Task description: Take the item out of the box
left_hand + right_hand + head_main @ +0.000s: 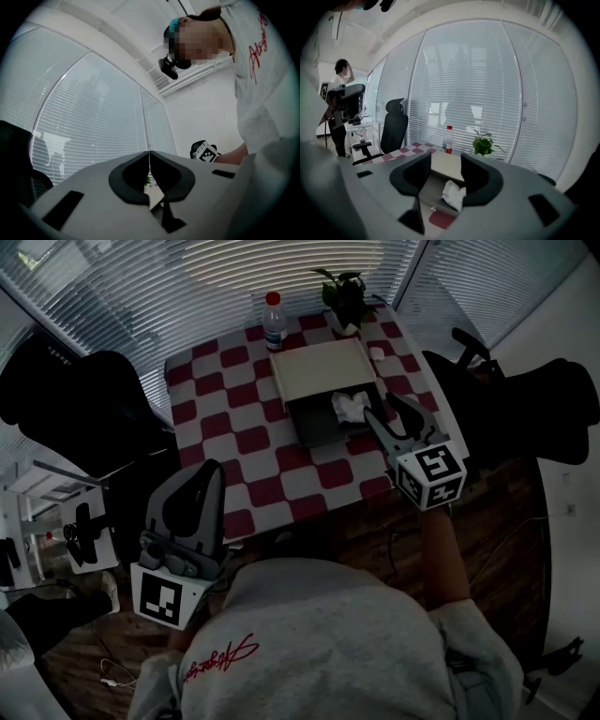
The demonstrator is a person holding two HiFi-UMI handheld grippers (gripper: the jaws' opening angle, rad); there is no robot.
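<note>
On the red-and-white checked table [234, 442] stands a dark box [319, 423] with its cream lid [322, 369] flipped back. A crumpled white item [352, 407] lies inside, at the box's right end. My right gripper [386, 412] hovers at the box's right front corner, open, with nothing between its jaws. In the right gripper view the gripper [445, 159] frames the white item [453, 194] and the box [433, 204] just beyond its fingertips, apart from them. My left gripper [208, 470] is held off the table's front left edge, shut and empty [149, 157], pointing up.
A water bottle [273, 320] and a potted plant [344, 296] stand at the table's far edge behind the box. Black office chairs sit to the left [84, 409] and right [525, 399]. Window blinds run behind the table. A person [340, 93] stands far off at the left.
</note>
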